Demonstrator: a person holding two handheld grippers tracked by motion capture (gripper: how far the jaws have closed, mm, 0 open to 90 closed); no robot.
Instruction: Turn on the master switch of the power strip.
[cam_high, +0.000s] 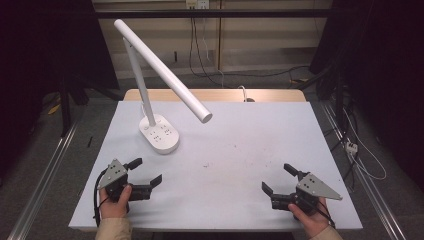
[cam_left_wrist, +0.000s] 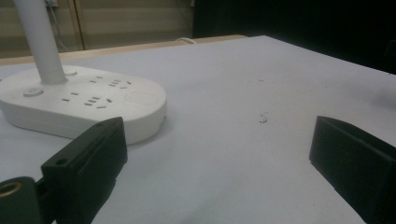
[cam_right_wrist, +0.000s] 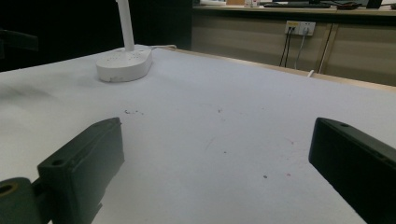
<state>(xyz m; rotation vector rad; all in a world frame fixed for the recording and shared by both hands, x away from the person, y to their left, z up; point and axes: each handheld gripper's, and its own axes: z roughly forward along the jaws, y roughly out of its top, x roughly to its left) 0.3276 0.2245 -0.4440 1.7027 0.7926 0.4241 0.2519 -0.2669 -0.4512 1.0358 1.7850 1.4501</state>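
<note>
A white desk lamp stands at the table's back left, its oval base (cam_high: 160, 134) carrying socket slots and its long tube head (cam_high: 165, 70) slanting down to the right. My left gripper (cam_high: 145, 171) rests near the front left corner, open and holding nothing, pointing right. In the left gripper view the lamp base (cam_left_wrist: 88, 102) lies just past the left jaw. My right gripper (cam_high: 279, 179) sits near the front right, open and holding nothing, pointing left. The right gripper view shows the lamp base (cam_right_wrist: 125, 64) far off at the upper left.
The white table top (cam_high: 235, 150) bears a few small dark marks (cam_high: 206, 164) near its middle. A wooden strip (cam_high: 215, 95) runs along the far edge with a cable over it. Metal rails flank the table on both sides.
</note>
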